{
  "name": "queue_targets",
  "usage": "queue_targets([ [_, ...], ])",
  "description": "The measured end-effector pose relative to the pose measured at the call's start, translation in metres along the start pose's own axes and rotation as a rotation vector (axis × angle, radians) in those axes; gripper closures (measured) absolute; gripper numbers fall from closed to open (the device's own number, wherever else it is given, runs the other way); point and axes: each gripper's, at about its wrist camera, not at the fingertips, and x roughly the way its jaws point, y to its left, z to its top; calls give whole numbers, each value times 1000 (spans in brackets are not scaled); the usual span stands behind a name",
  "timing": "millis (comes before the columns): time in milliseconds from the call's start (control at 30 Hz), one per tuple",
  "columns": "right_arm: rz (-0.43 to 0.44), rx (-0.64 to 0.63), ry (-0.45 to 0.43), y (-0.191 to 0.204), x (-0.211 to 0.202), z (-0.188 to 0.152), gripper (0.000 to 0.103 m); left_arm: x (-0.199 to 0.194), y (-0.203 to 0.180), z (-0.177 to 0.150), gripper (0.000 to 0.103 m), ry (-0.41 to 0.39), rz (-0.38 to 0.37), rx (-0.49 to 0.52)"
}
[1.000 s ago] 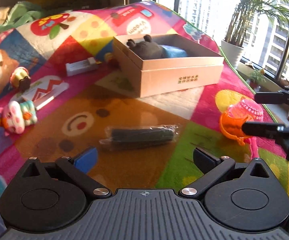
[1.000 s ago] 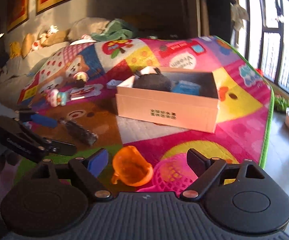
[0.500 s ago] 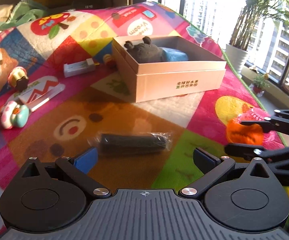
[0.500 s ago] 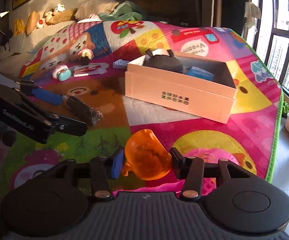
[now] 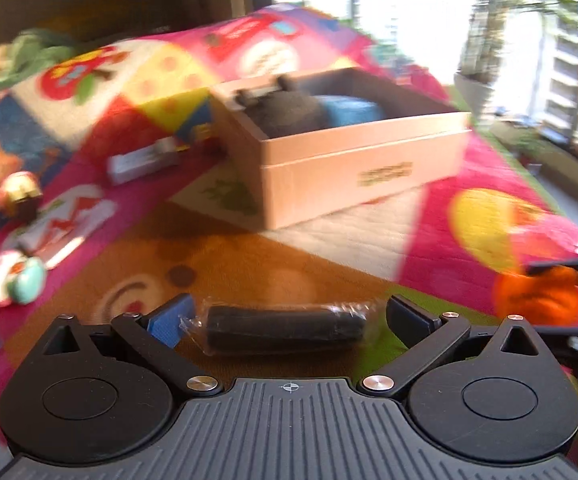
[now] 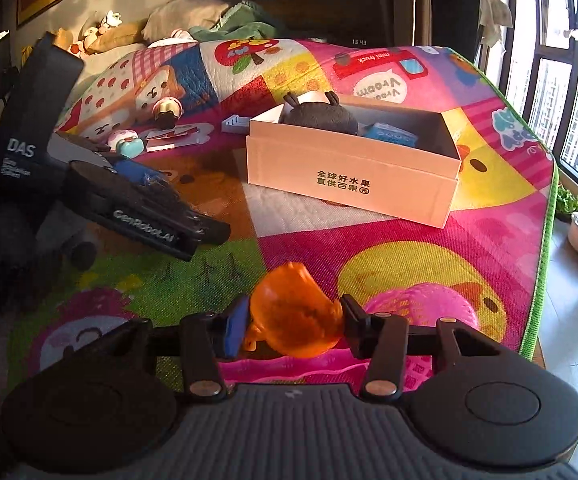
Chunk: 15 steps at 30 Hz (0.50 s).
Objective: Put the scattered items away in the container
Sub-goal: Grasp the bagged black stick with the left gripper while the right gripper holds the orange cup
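Right hand-held gripper [image 6: 293,322] clenched on orange cup [image 6: 295,316], raised over play mat [image 6: 409,240]. Left hand-held gripper [image 5: 285,316] released, jaws flanking wrapped black roll [image 5: 285,328] on mat. Cardboard box [image 6: 353,178] beyond both.

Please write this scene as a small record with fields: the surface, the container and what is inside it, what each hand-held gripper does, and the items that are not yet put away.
surface: colourful play mat
container: open cardboard box on the mat
inside box: dark plush toy, blue item
right hand-held gripper: shut on orange toy
left hand-held gripper: open, wrapped black roll between its fingers, not gripped
still on mat: small figurine, second figurine, flat packet, white item
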Motion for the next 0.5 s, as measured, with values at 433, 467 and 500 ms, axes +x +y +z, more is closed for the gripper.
queue_targets([
  [433,9,0,8,6,4,0,43,-13,-6,-6,0,47,-19,-17],
  [467,8,-3,7,6,4,0,43,-15,-6,-6,0,51,-32,-43],
  [500,5,-7,4,6,4,0,43,-16,-6,-6,0,51,-62,-59],
])
